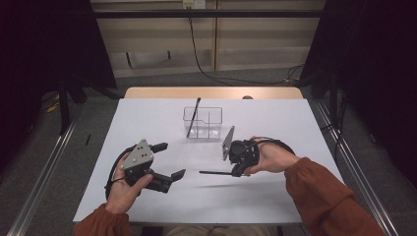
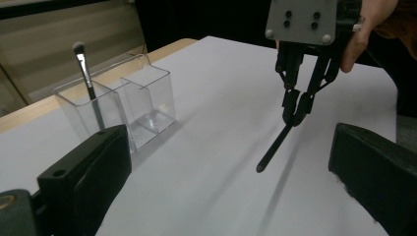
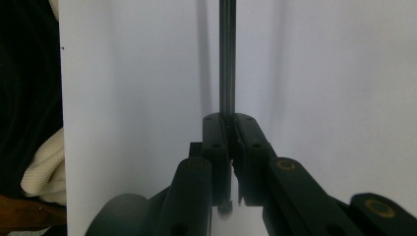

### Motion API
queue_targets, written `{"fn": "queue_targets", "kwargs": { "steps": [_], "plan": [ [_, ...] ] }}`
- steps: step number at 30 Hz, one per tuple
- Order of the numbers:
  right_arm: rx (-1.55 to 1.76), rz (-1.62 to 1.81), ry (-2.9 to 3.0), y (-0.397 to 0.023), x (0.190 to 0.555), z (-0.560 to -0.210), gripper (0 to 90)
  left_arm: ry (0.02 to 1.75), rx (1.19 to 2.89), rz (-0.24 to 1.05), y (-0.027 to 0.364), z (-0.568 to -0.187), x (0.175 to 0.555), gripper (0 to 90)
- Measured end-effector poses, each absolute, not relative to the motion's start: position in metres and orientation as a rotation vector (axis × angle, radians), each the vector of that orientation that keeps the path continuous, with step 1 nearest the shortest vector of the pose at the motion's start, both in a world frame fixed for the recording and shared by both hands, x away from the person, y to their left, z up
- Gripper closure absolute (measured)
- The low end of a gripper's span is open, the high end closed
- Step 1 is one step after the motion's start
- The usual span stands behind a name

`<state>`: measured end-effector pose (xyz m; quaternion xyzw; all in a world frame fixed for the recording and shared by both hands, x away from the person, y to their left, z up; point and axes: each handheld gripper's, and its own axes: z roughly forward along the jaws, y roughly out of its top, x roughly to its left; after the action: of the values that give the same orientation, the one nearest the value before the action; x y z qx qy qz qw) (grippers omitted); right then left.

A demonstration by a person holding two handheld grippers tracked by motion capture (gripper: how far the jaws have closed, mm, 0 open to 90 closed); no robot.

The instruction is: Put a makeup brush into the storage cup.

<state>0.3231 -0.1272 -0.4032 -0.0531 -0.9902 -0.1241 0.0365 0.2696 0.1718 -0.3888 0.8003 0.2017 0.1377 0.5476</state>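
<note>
A clear plastic organizer (image 1: 210,116) with several compartments stands at the middle back of the white table. A makeup brush (image 1: 193,117) leans upright in its left compartment, bristles up (image 2: 78,48). My right gripper (image 1: 235,171) is shut on a second thin black brush (image 1: 215,173), held level just above the table and pointing left. In the right gripper view the jaws (image 3: 230,120) pinch the dark handle (image 3: 227,59). My left gripper (image 1: 169,160) hovers open and holds nothing, left of that brush. The left gripper view shows the organizer (image 2: 147,93) and the held brush (image 2: 274,147) beyond its own jaws.
The white table top (image 1: 147,118) ends on a wooden edge (image 1: 211,92) at the back. Metal rails (image 1: 44,167) run along both sides on the floor, and cables (image 1: 231,76) lie behind the table. Dark curtains (image 1: 39,44) hang at both sides.
</note>
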Motion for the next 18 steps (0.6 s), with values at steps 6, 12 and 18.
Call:
{"fn": "queue_targets", "kwargs": {
  "steps": [6,12,18],
  "plan": [
    [-0.159,-0.379,-3.04,-0.125,0.322,-0.403,84.3,0.444,1.942,0.286,0.158,-0.385,0.273,2.5],
    [-0.127,-0.391,-3.044,-0.119,0.323,-0.401,84.3,0.409,1.989,0.27,0.144,-0.385,0.278,2.8],
    [-0.132,-0.387,-3.044,-0.118,0.323,-0.4,84.3,0.424,2.052,0.223,0.134,-0.388,0.283,2.8]
  ]
}}
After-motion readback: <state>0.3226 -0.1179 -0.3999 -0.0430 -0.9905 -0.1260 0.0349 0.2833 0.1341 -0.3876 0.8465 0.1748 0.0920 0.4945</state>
